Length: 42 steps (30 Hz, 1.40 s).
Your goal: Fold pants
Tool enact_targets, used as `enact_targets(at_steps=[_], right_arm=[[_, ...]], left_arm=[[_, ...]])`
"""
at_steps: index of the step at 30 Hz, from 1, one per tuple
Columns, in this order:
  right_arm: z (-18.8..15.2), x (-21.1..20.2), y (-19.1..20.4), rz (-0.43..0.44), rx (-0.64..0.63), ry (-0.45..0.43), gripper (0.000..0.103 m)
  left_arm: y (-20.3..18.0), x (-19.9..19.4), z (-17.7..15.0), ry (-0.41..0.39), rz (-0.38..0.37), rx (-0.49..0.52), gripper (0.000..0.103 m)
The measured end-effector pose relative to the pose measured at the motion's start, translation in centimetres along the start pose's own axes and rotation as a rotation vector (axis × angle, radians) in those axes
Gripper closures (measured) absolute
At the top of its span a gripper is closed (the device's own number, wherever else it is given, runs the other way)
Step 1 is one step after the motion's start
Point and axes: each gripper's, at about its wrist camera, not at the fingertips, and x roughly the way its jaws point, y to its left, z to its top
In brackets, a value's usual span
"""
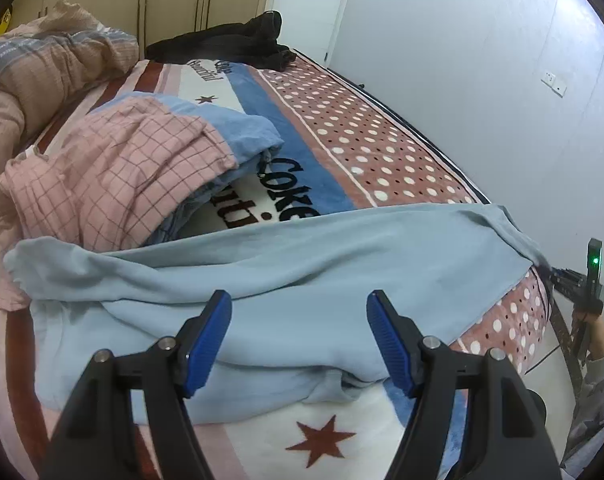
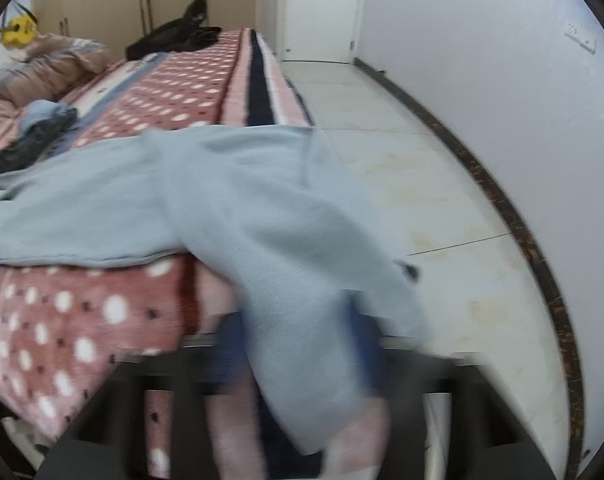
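Observation:
Light blue pants point(image 1: 302, 280) lie spread across the near part of the bed, one end pulled off the bed's right edge. My left gripper point(image 1: 300, 340) is open and empty, hovering just above the pants' near edge. My right gripper point(image 1: 549, 270) shows at the far right, off the bed's edge, shut on the pants' end. In the blurred right wrist view the pants point(image 2: 286, 240) drape from the bed down between the blue fingers point(image 2: 230, 344) of my right gripper point(image 2: 298, 352), which holds the cloth.
A pink checked and blue garment pile point(image 1: 142, 168) lies on the bed behind the pants. Dark clothes point(image 1: 238, 44) lie at the far end. A brown quilt point(image 1: 42, 80) is at left. The bed's patterned blanket point(image 1: 361, 132) ends at right beside tiled floor point(image 2: 421, 184) and wall.

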Motion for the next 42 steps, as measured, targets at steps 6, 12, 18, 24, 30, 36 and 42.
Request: enact_targets(at_steps=[6,12,18,24,30,36,42], right_arm=[[4.0,-0.1,-2.1,-0.032,0.019,-0.078,0.1],[10.0,2.7,-3.8,-0.038,0.013,-0.058,0.1],[11.8,3.0,-2.9,-0.067,-0.073,-0.055,0.1],[11.6,5.8,-4.8,-0.144,-0.005,0.048,0.063],[11.3,4.2,-6.4,-0.112,0.063,0.011,0.061],[9.0,1.5,-4.7,-0.077,-0.009,-0.006,0.046],[5.1,2.1,-5.1,0.071,0.006,0.045,0.049]], left_arm=[[-0.2,0.5,0.6,-0.004,0.001,-0.017,0.037],[0.1,1.0,1.2,-0.005,0.02,-0.034,0.037],[0.6,1.6,1.3,0.01,0.038,-0.032,0.037],[0.3,1.6,1.2,0.013,0.011,-0.038,0.037],[0.4,0.3,1.0,0.0,0.027,-0.022,0.037],[0.4,-0.1,0.9,-0.01,0.02,-0.025,0.037],[-0.2,0.0,0.7,-0.004,0.019,-0.004,0.037]])
